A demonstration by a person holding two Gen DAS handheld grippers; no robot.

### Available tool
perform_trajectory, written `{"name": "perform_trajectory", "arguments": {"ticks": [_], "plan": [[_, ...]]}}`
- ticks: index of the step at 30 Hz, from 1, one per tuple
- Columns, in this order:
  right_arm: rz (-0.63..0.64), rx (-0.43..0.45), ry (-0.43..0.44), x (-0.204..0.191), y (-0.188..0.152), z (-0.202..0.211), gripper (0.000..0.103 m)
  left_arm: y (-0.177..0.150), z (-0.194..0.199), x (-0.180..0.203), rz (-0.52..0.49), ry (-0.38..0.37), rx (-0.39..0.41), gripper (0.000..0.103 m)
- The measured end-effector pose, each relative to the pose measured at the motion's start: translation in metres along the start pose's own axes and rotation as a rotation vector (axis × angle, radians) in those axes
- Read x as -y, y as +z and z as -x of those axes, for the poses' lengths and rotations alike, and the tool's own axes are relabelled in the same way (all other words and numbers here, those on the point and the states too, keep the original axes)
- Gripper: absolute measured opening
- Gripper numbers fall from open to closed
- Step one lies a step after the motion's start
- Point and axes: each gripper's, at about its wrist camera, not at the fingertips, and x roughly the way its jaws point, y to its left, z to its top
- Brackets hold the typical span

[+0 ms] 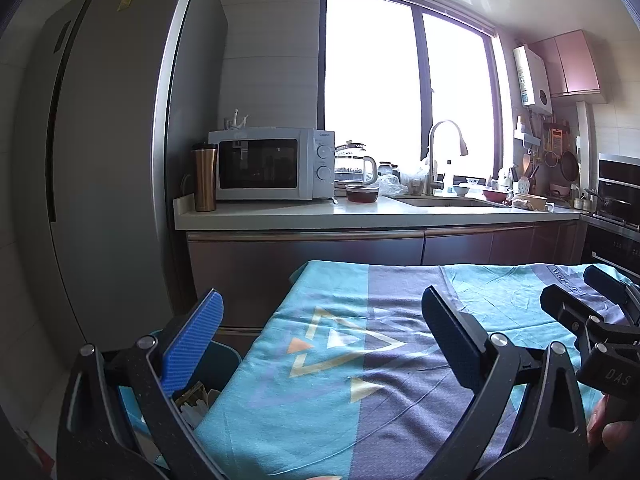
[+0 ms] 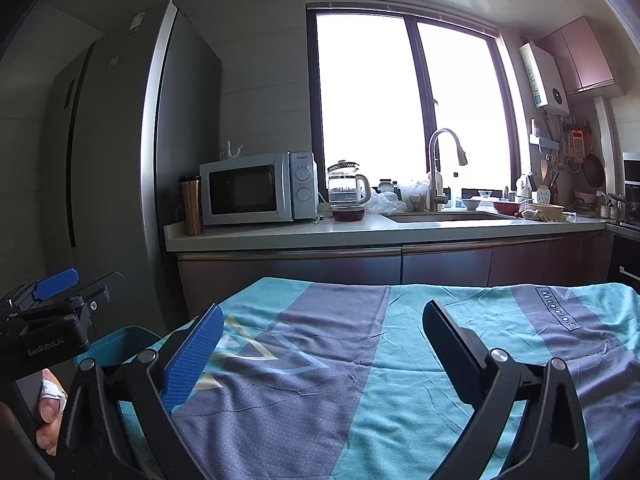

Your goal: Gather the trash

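My left gripper (image 1: 324, 332) is open and empty, held above the left end of a table covered by a teal and purple cloth (image 1: 360, 380). Below its left finger stands a blue trash bin (image 1: 224, 364) at the table's left edge, with paper scraps (image 1: 196, 400) inside. My right gripper (image 2: 320, 344) is open and empty above the same cloth (image 2: 360, 380). The bin (image 2: 120, 340) shows at the left in the right wrist view, under the left gripper's body (image 2: 44, 320). The right gripper's body (image 1: 592, 320) shows at the right in the left wrist view. No trash shows on the cloth.
A tall grey fridge (image 1: 100, 160) stands at the left. Behind the table runs a kitchen counter (image 1: 320, 212) with a white microwave (image 1: 272, 164), a metal tumbler (image 1: 204, 176), a glass kettle (image 1: 354, 164), a dark bowl (image 1: 362, 193), a sink and faucet (image 1: 440, 152).
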Motion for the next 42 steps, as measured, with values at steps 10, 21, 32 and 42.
{"name": "perform_trajectory", "arguments": {"ticks": [10,21,32,42], "plan": [[-0.007,-0.004,-0.006,0.0026,-0.0003,-0.0019,0.096,0.0000,-0.0018,0.0010,-0.002,0.003,-0.001,0.098],[-0.019,-0.005,-0.012,0.0053,-0.0013,-0.0010,0.096,-0.0022,-0.0030,0.0033,-0.008,0.006,0.001,0.098],[-0.023,-0.009,-0.013,0.0087,-0.0011,-0.0013,0.096,-0.0038,-0.0054,0.0046,-0.012,0.002,-0.003,0.098],[-0.028,-0.013,-0.016,0.0099,-0.0023,-0.0030,0.096,-0.0056,-0.0084,0.0053,-0.015,0.000,-0.007,0.098]]}}
